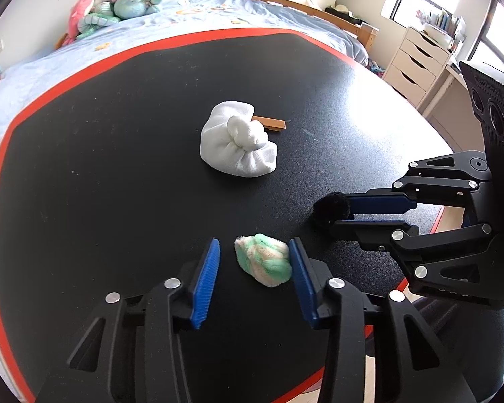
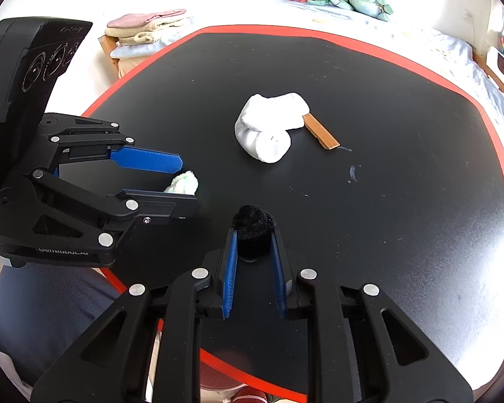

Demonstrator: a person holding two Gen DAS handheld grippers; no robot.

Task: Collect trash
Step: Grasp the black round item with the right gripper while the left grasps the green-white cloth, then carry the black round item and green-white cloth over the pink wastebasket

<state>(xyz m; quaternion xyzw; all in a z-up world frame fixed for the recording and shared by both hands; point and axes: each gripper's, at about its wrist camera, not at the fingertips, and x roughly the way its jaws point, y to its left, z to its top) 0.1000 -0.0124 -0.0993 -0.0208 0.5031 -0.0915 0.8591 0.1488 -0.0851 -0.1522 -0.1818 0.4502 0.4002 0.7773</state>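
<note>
Left wrist view: your left tool (image 1: 254, 262) straddles a green-and-cream fluffy wad (image 1: 263, 259) near the desk's (image 1: 117, 168) front edge. The right finger's pad touches the wad while the left pad stands clear, so the tool is only partly closed and not yet pinching. Your right tool (image 1: 332, 213) is pressed together on a black fuzzy ball (image 1: 331, 206), which looks to be touching the desk. Both scraps look light, soft and squashable; a squeeze across the middle of each should hold. Farther out, mid-desk, a balled white sock (image 1: 237, 139) lies partly over a thin wooden strip (image 1: 272, 122), stiff and flat, likely awkward to lift. The right wrist view shows the black ball (image 2: 253, 231) squeezed between the pads of the right tool (image 2: 253, 235) and the strip's full length; the left shows the gap beside the wad.
</note>
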